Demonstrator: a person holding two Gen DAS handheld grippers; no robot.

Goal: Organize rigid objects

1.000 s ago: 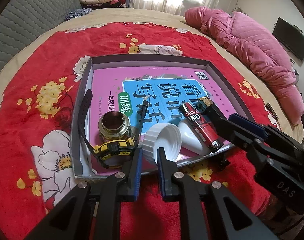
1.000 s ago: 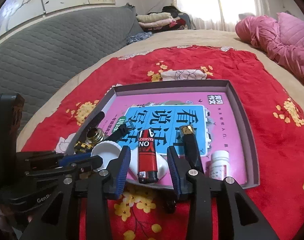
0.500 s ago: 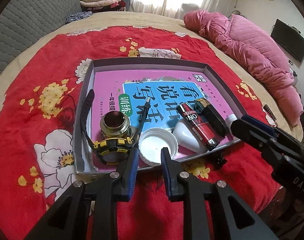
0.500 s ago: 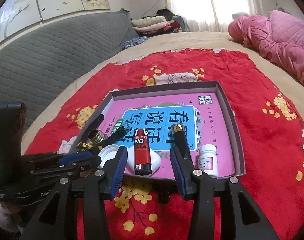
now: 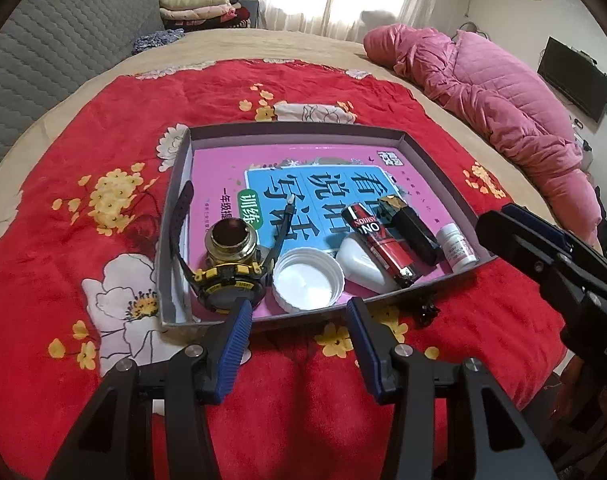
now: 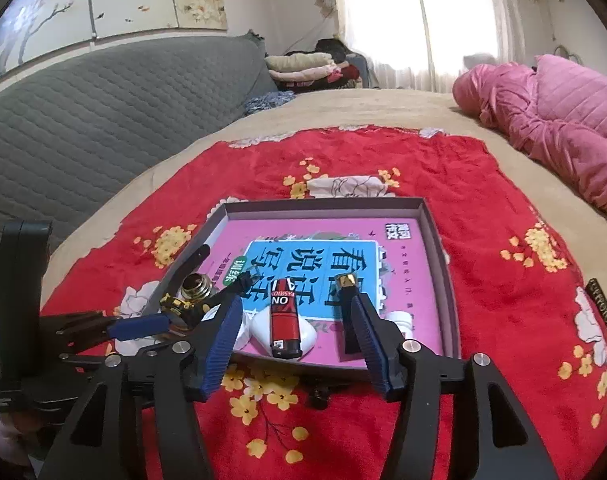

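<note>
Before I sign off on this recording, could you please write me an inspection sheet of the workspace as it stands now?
Surface: red floral blanket on a bed, bearing a shallow grey tray lined with a pink booklet.
Job's things: in the tray's near part, a yellow-black watch, brass fitting, white cap, red lighter lying on a white oval piece, black lighter, small white bottle.
Clutter: small dark object on the blanket by the tray's near edge.
Grippers: left claw and right claw both opening, nothing between the jaws.
Cables: nothing seen.
Surroundings: pink quilt, grey headboard, folded clothes, wall screen.
</note>
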